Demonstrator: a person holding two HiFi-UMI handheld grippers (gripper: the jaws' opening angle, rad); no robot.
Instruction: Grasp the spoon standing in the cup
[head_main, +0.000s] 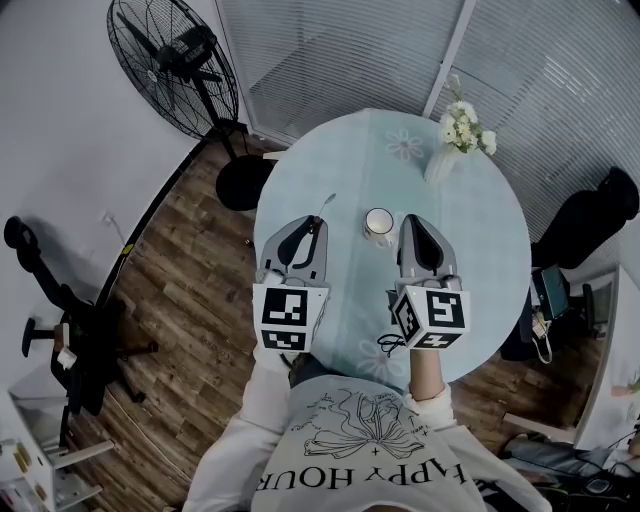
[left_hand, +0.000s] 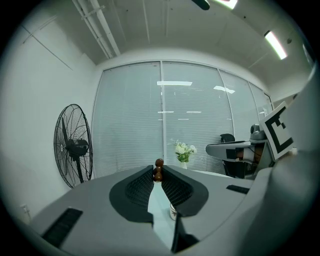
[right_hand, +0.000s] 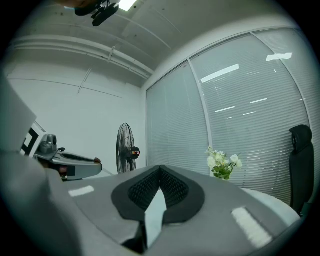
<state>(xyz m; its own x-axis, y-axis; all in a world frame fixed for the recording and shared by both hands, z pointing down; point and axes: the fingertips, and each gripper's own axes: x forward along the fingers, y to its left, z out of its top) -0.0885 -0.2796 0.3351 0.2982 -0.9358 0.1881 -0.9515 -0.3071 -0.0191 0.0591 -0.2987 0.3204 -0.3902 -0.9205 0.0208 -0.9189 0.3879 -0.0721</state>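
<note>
A white cup (head_main: 378, 225) stands near the middle of the round table (head_main: 480, 250); in the left gripper view only part of the cup (left_hand: 172, 211) shows low between the jaws. My left gripper (head_main: 318, 220) hovers left of the cup, shut on a slim spoon (head_main: 328, 204) that pokes out past its tips. The left gripper (left_hand: 158, 173) view shows the jaws pinching the spoon's brown beaded handle (left_hand: 159, 169). Right of the cup, my right gripper (head_main: 410, 218) is shut; the right gripper (right_hand: 160, 169) view shows nothing between its pads.
A vase of white flowers (head_main: 455, 140) stands at the table's far side. A black cable (head_main: 390, 345) lies near the front edge. A standing fan (head_main: 175, 55) and an office chair (head_main: 60, 310) are at the left, a black chair (head_main: 600, 215) at the right.
</note>
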